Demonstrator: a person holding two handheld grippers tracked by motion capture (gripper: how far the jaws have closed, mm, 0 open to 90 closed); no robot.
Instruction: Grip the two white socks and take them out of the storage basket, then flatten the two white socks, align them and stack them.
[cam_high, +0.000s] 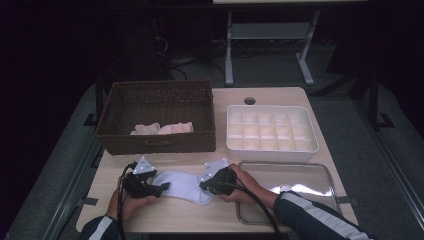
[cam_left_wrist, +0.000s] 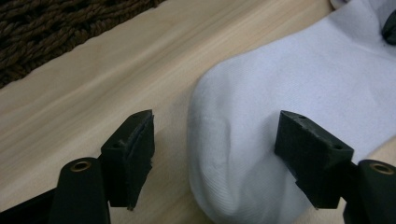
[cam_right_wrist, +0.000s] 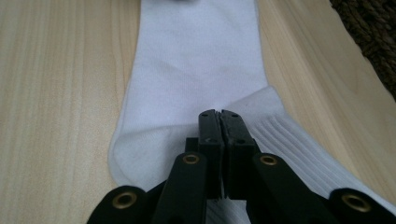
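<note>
1 white sock (cam_high: 184, 186) lies flat on the surface (cam_high: 280, 95), at the near edge, between your 2 hands. Its long axis runs left to right across the surface as the high view shows it, so each tool meets 1 end of it.

Left tool (cam_high: 150, 189): released. In the left gripper view its jaws stand wide apart, straddling the rounded end of the sock (cam_left_wrist: 280, 116). That end sits between the jaws but closer to the right one; neither pad can be confirmed touching the fabric. The wicker basket (cam_left_wrist: 56, 28) lies just beyond, upper left in that view.

Right tool (cam_high: 212, 184): clenched. In the right gripper view the jaws are pressed together over the sock (cam_right_wrist: 196, 70), at the junction of the ribbed cuff and the smooth body. Fabric appears to be pinched between them, though the pinch itself is hidden under the jaw tips.

Judgement: the right hand already has its end; the left is nearer the free end and is the one to act. The move turns on the sock's axis running straight from one tool to the other. Close the left tool on the rounded end, centring it first.

Also present: 2 pale cloth items in the basket (cam_high: 155, 117), a white divided box (cam_high: 272, 132) at far right, and a metal tray (cam_high: 285, 192) under your right forearm.
</note>
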